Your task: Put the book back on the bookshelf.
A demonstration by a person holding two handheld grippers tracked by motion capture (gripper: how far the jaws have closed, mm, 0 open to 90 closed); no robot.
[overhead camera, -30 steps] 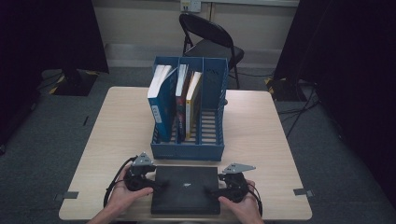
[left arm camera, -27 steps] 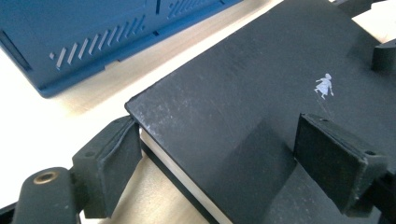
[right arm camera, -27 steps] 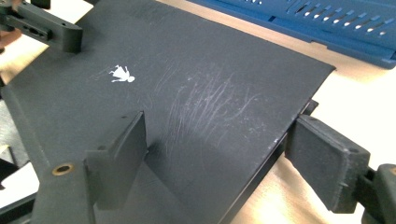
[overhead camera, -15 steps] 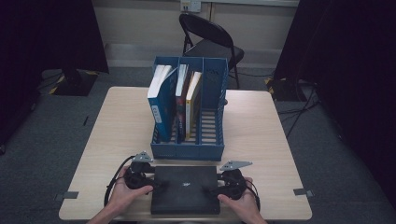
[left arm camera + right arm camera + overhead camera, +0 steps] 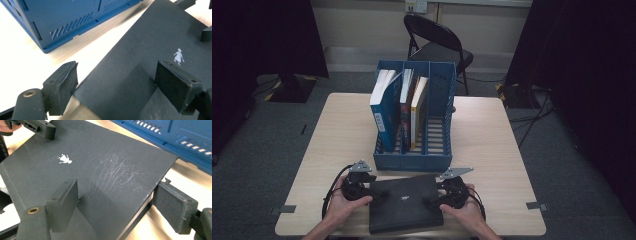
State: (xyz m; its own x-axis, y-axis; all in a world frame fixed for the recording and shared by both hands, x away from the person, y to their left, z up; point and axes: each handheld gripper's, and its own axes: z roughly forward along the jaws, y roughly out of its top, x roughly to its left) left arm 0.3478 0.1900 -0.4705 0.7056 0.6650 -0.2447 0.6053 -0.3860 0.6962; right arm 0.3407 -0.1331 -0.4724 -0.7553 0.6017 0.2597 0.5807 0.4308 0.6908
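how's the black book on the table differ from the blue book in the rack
The black book lies flat on the table at the near edge, between the left gripper and right gripper; the blue book stands on end, leaning in the blue rack. The black book's cover is dark with one tiny white figure; the blue book's is bright blue with white page edges. Both are closed.

Black folding chair (image 5: 438,46) on grey carpet (image 5: 272,130)

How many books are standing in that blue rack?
3, all upright in the blue rack: a blue one in the left slot, a dark one and a yellow-edged one in the middle slot. Others may be hidden.
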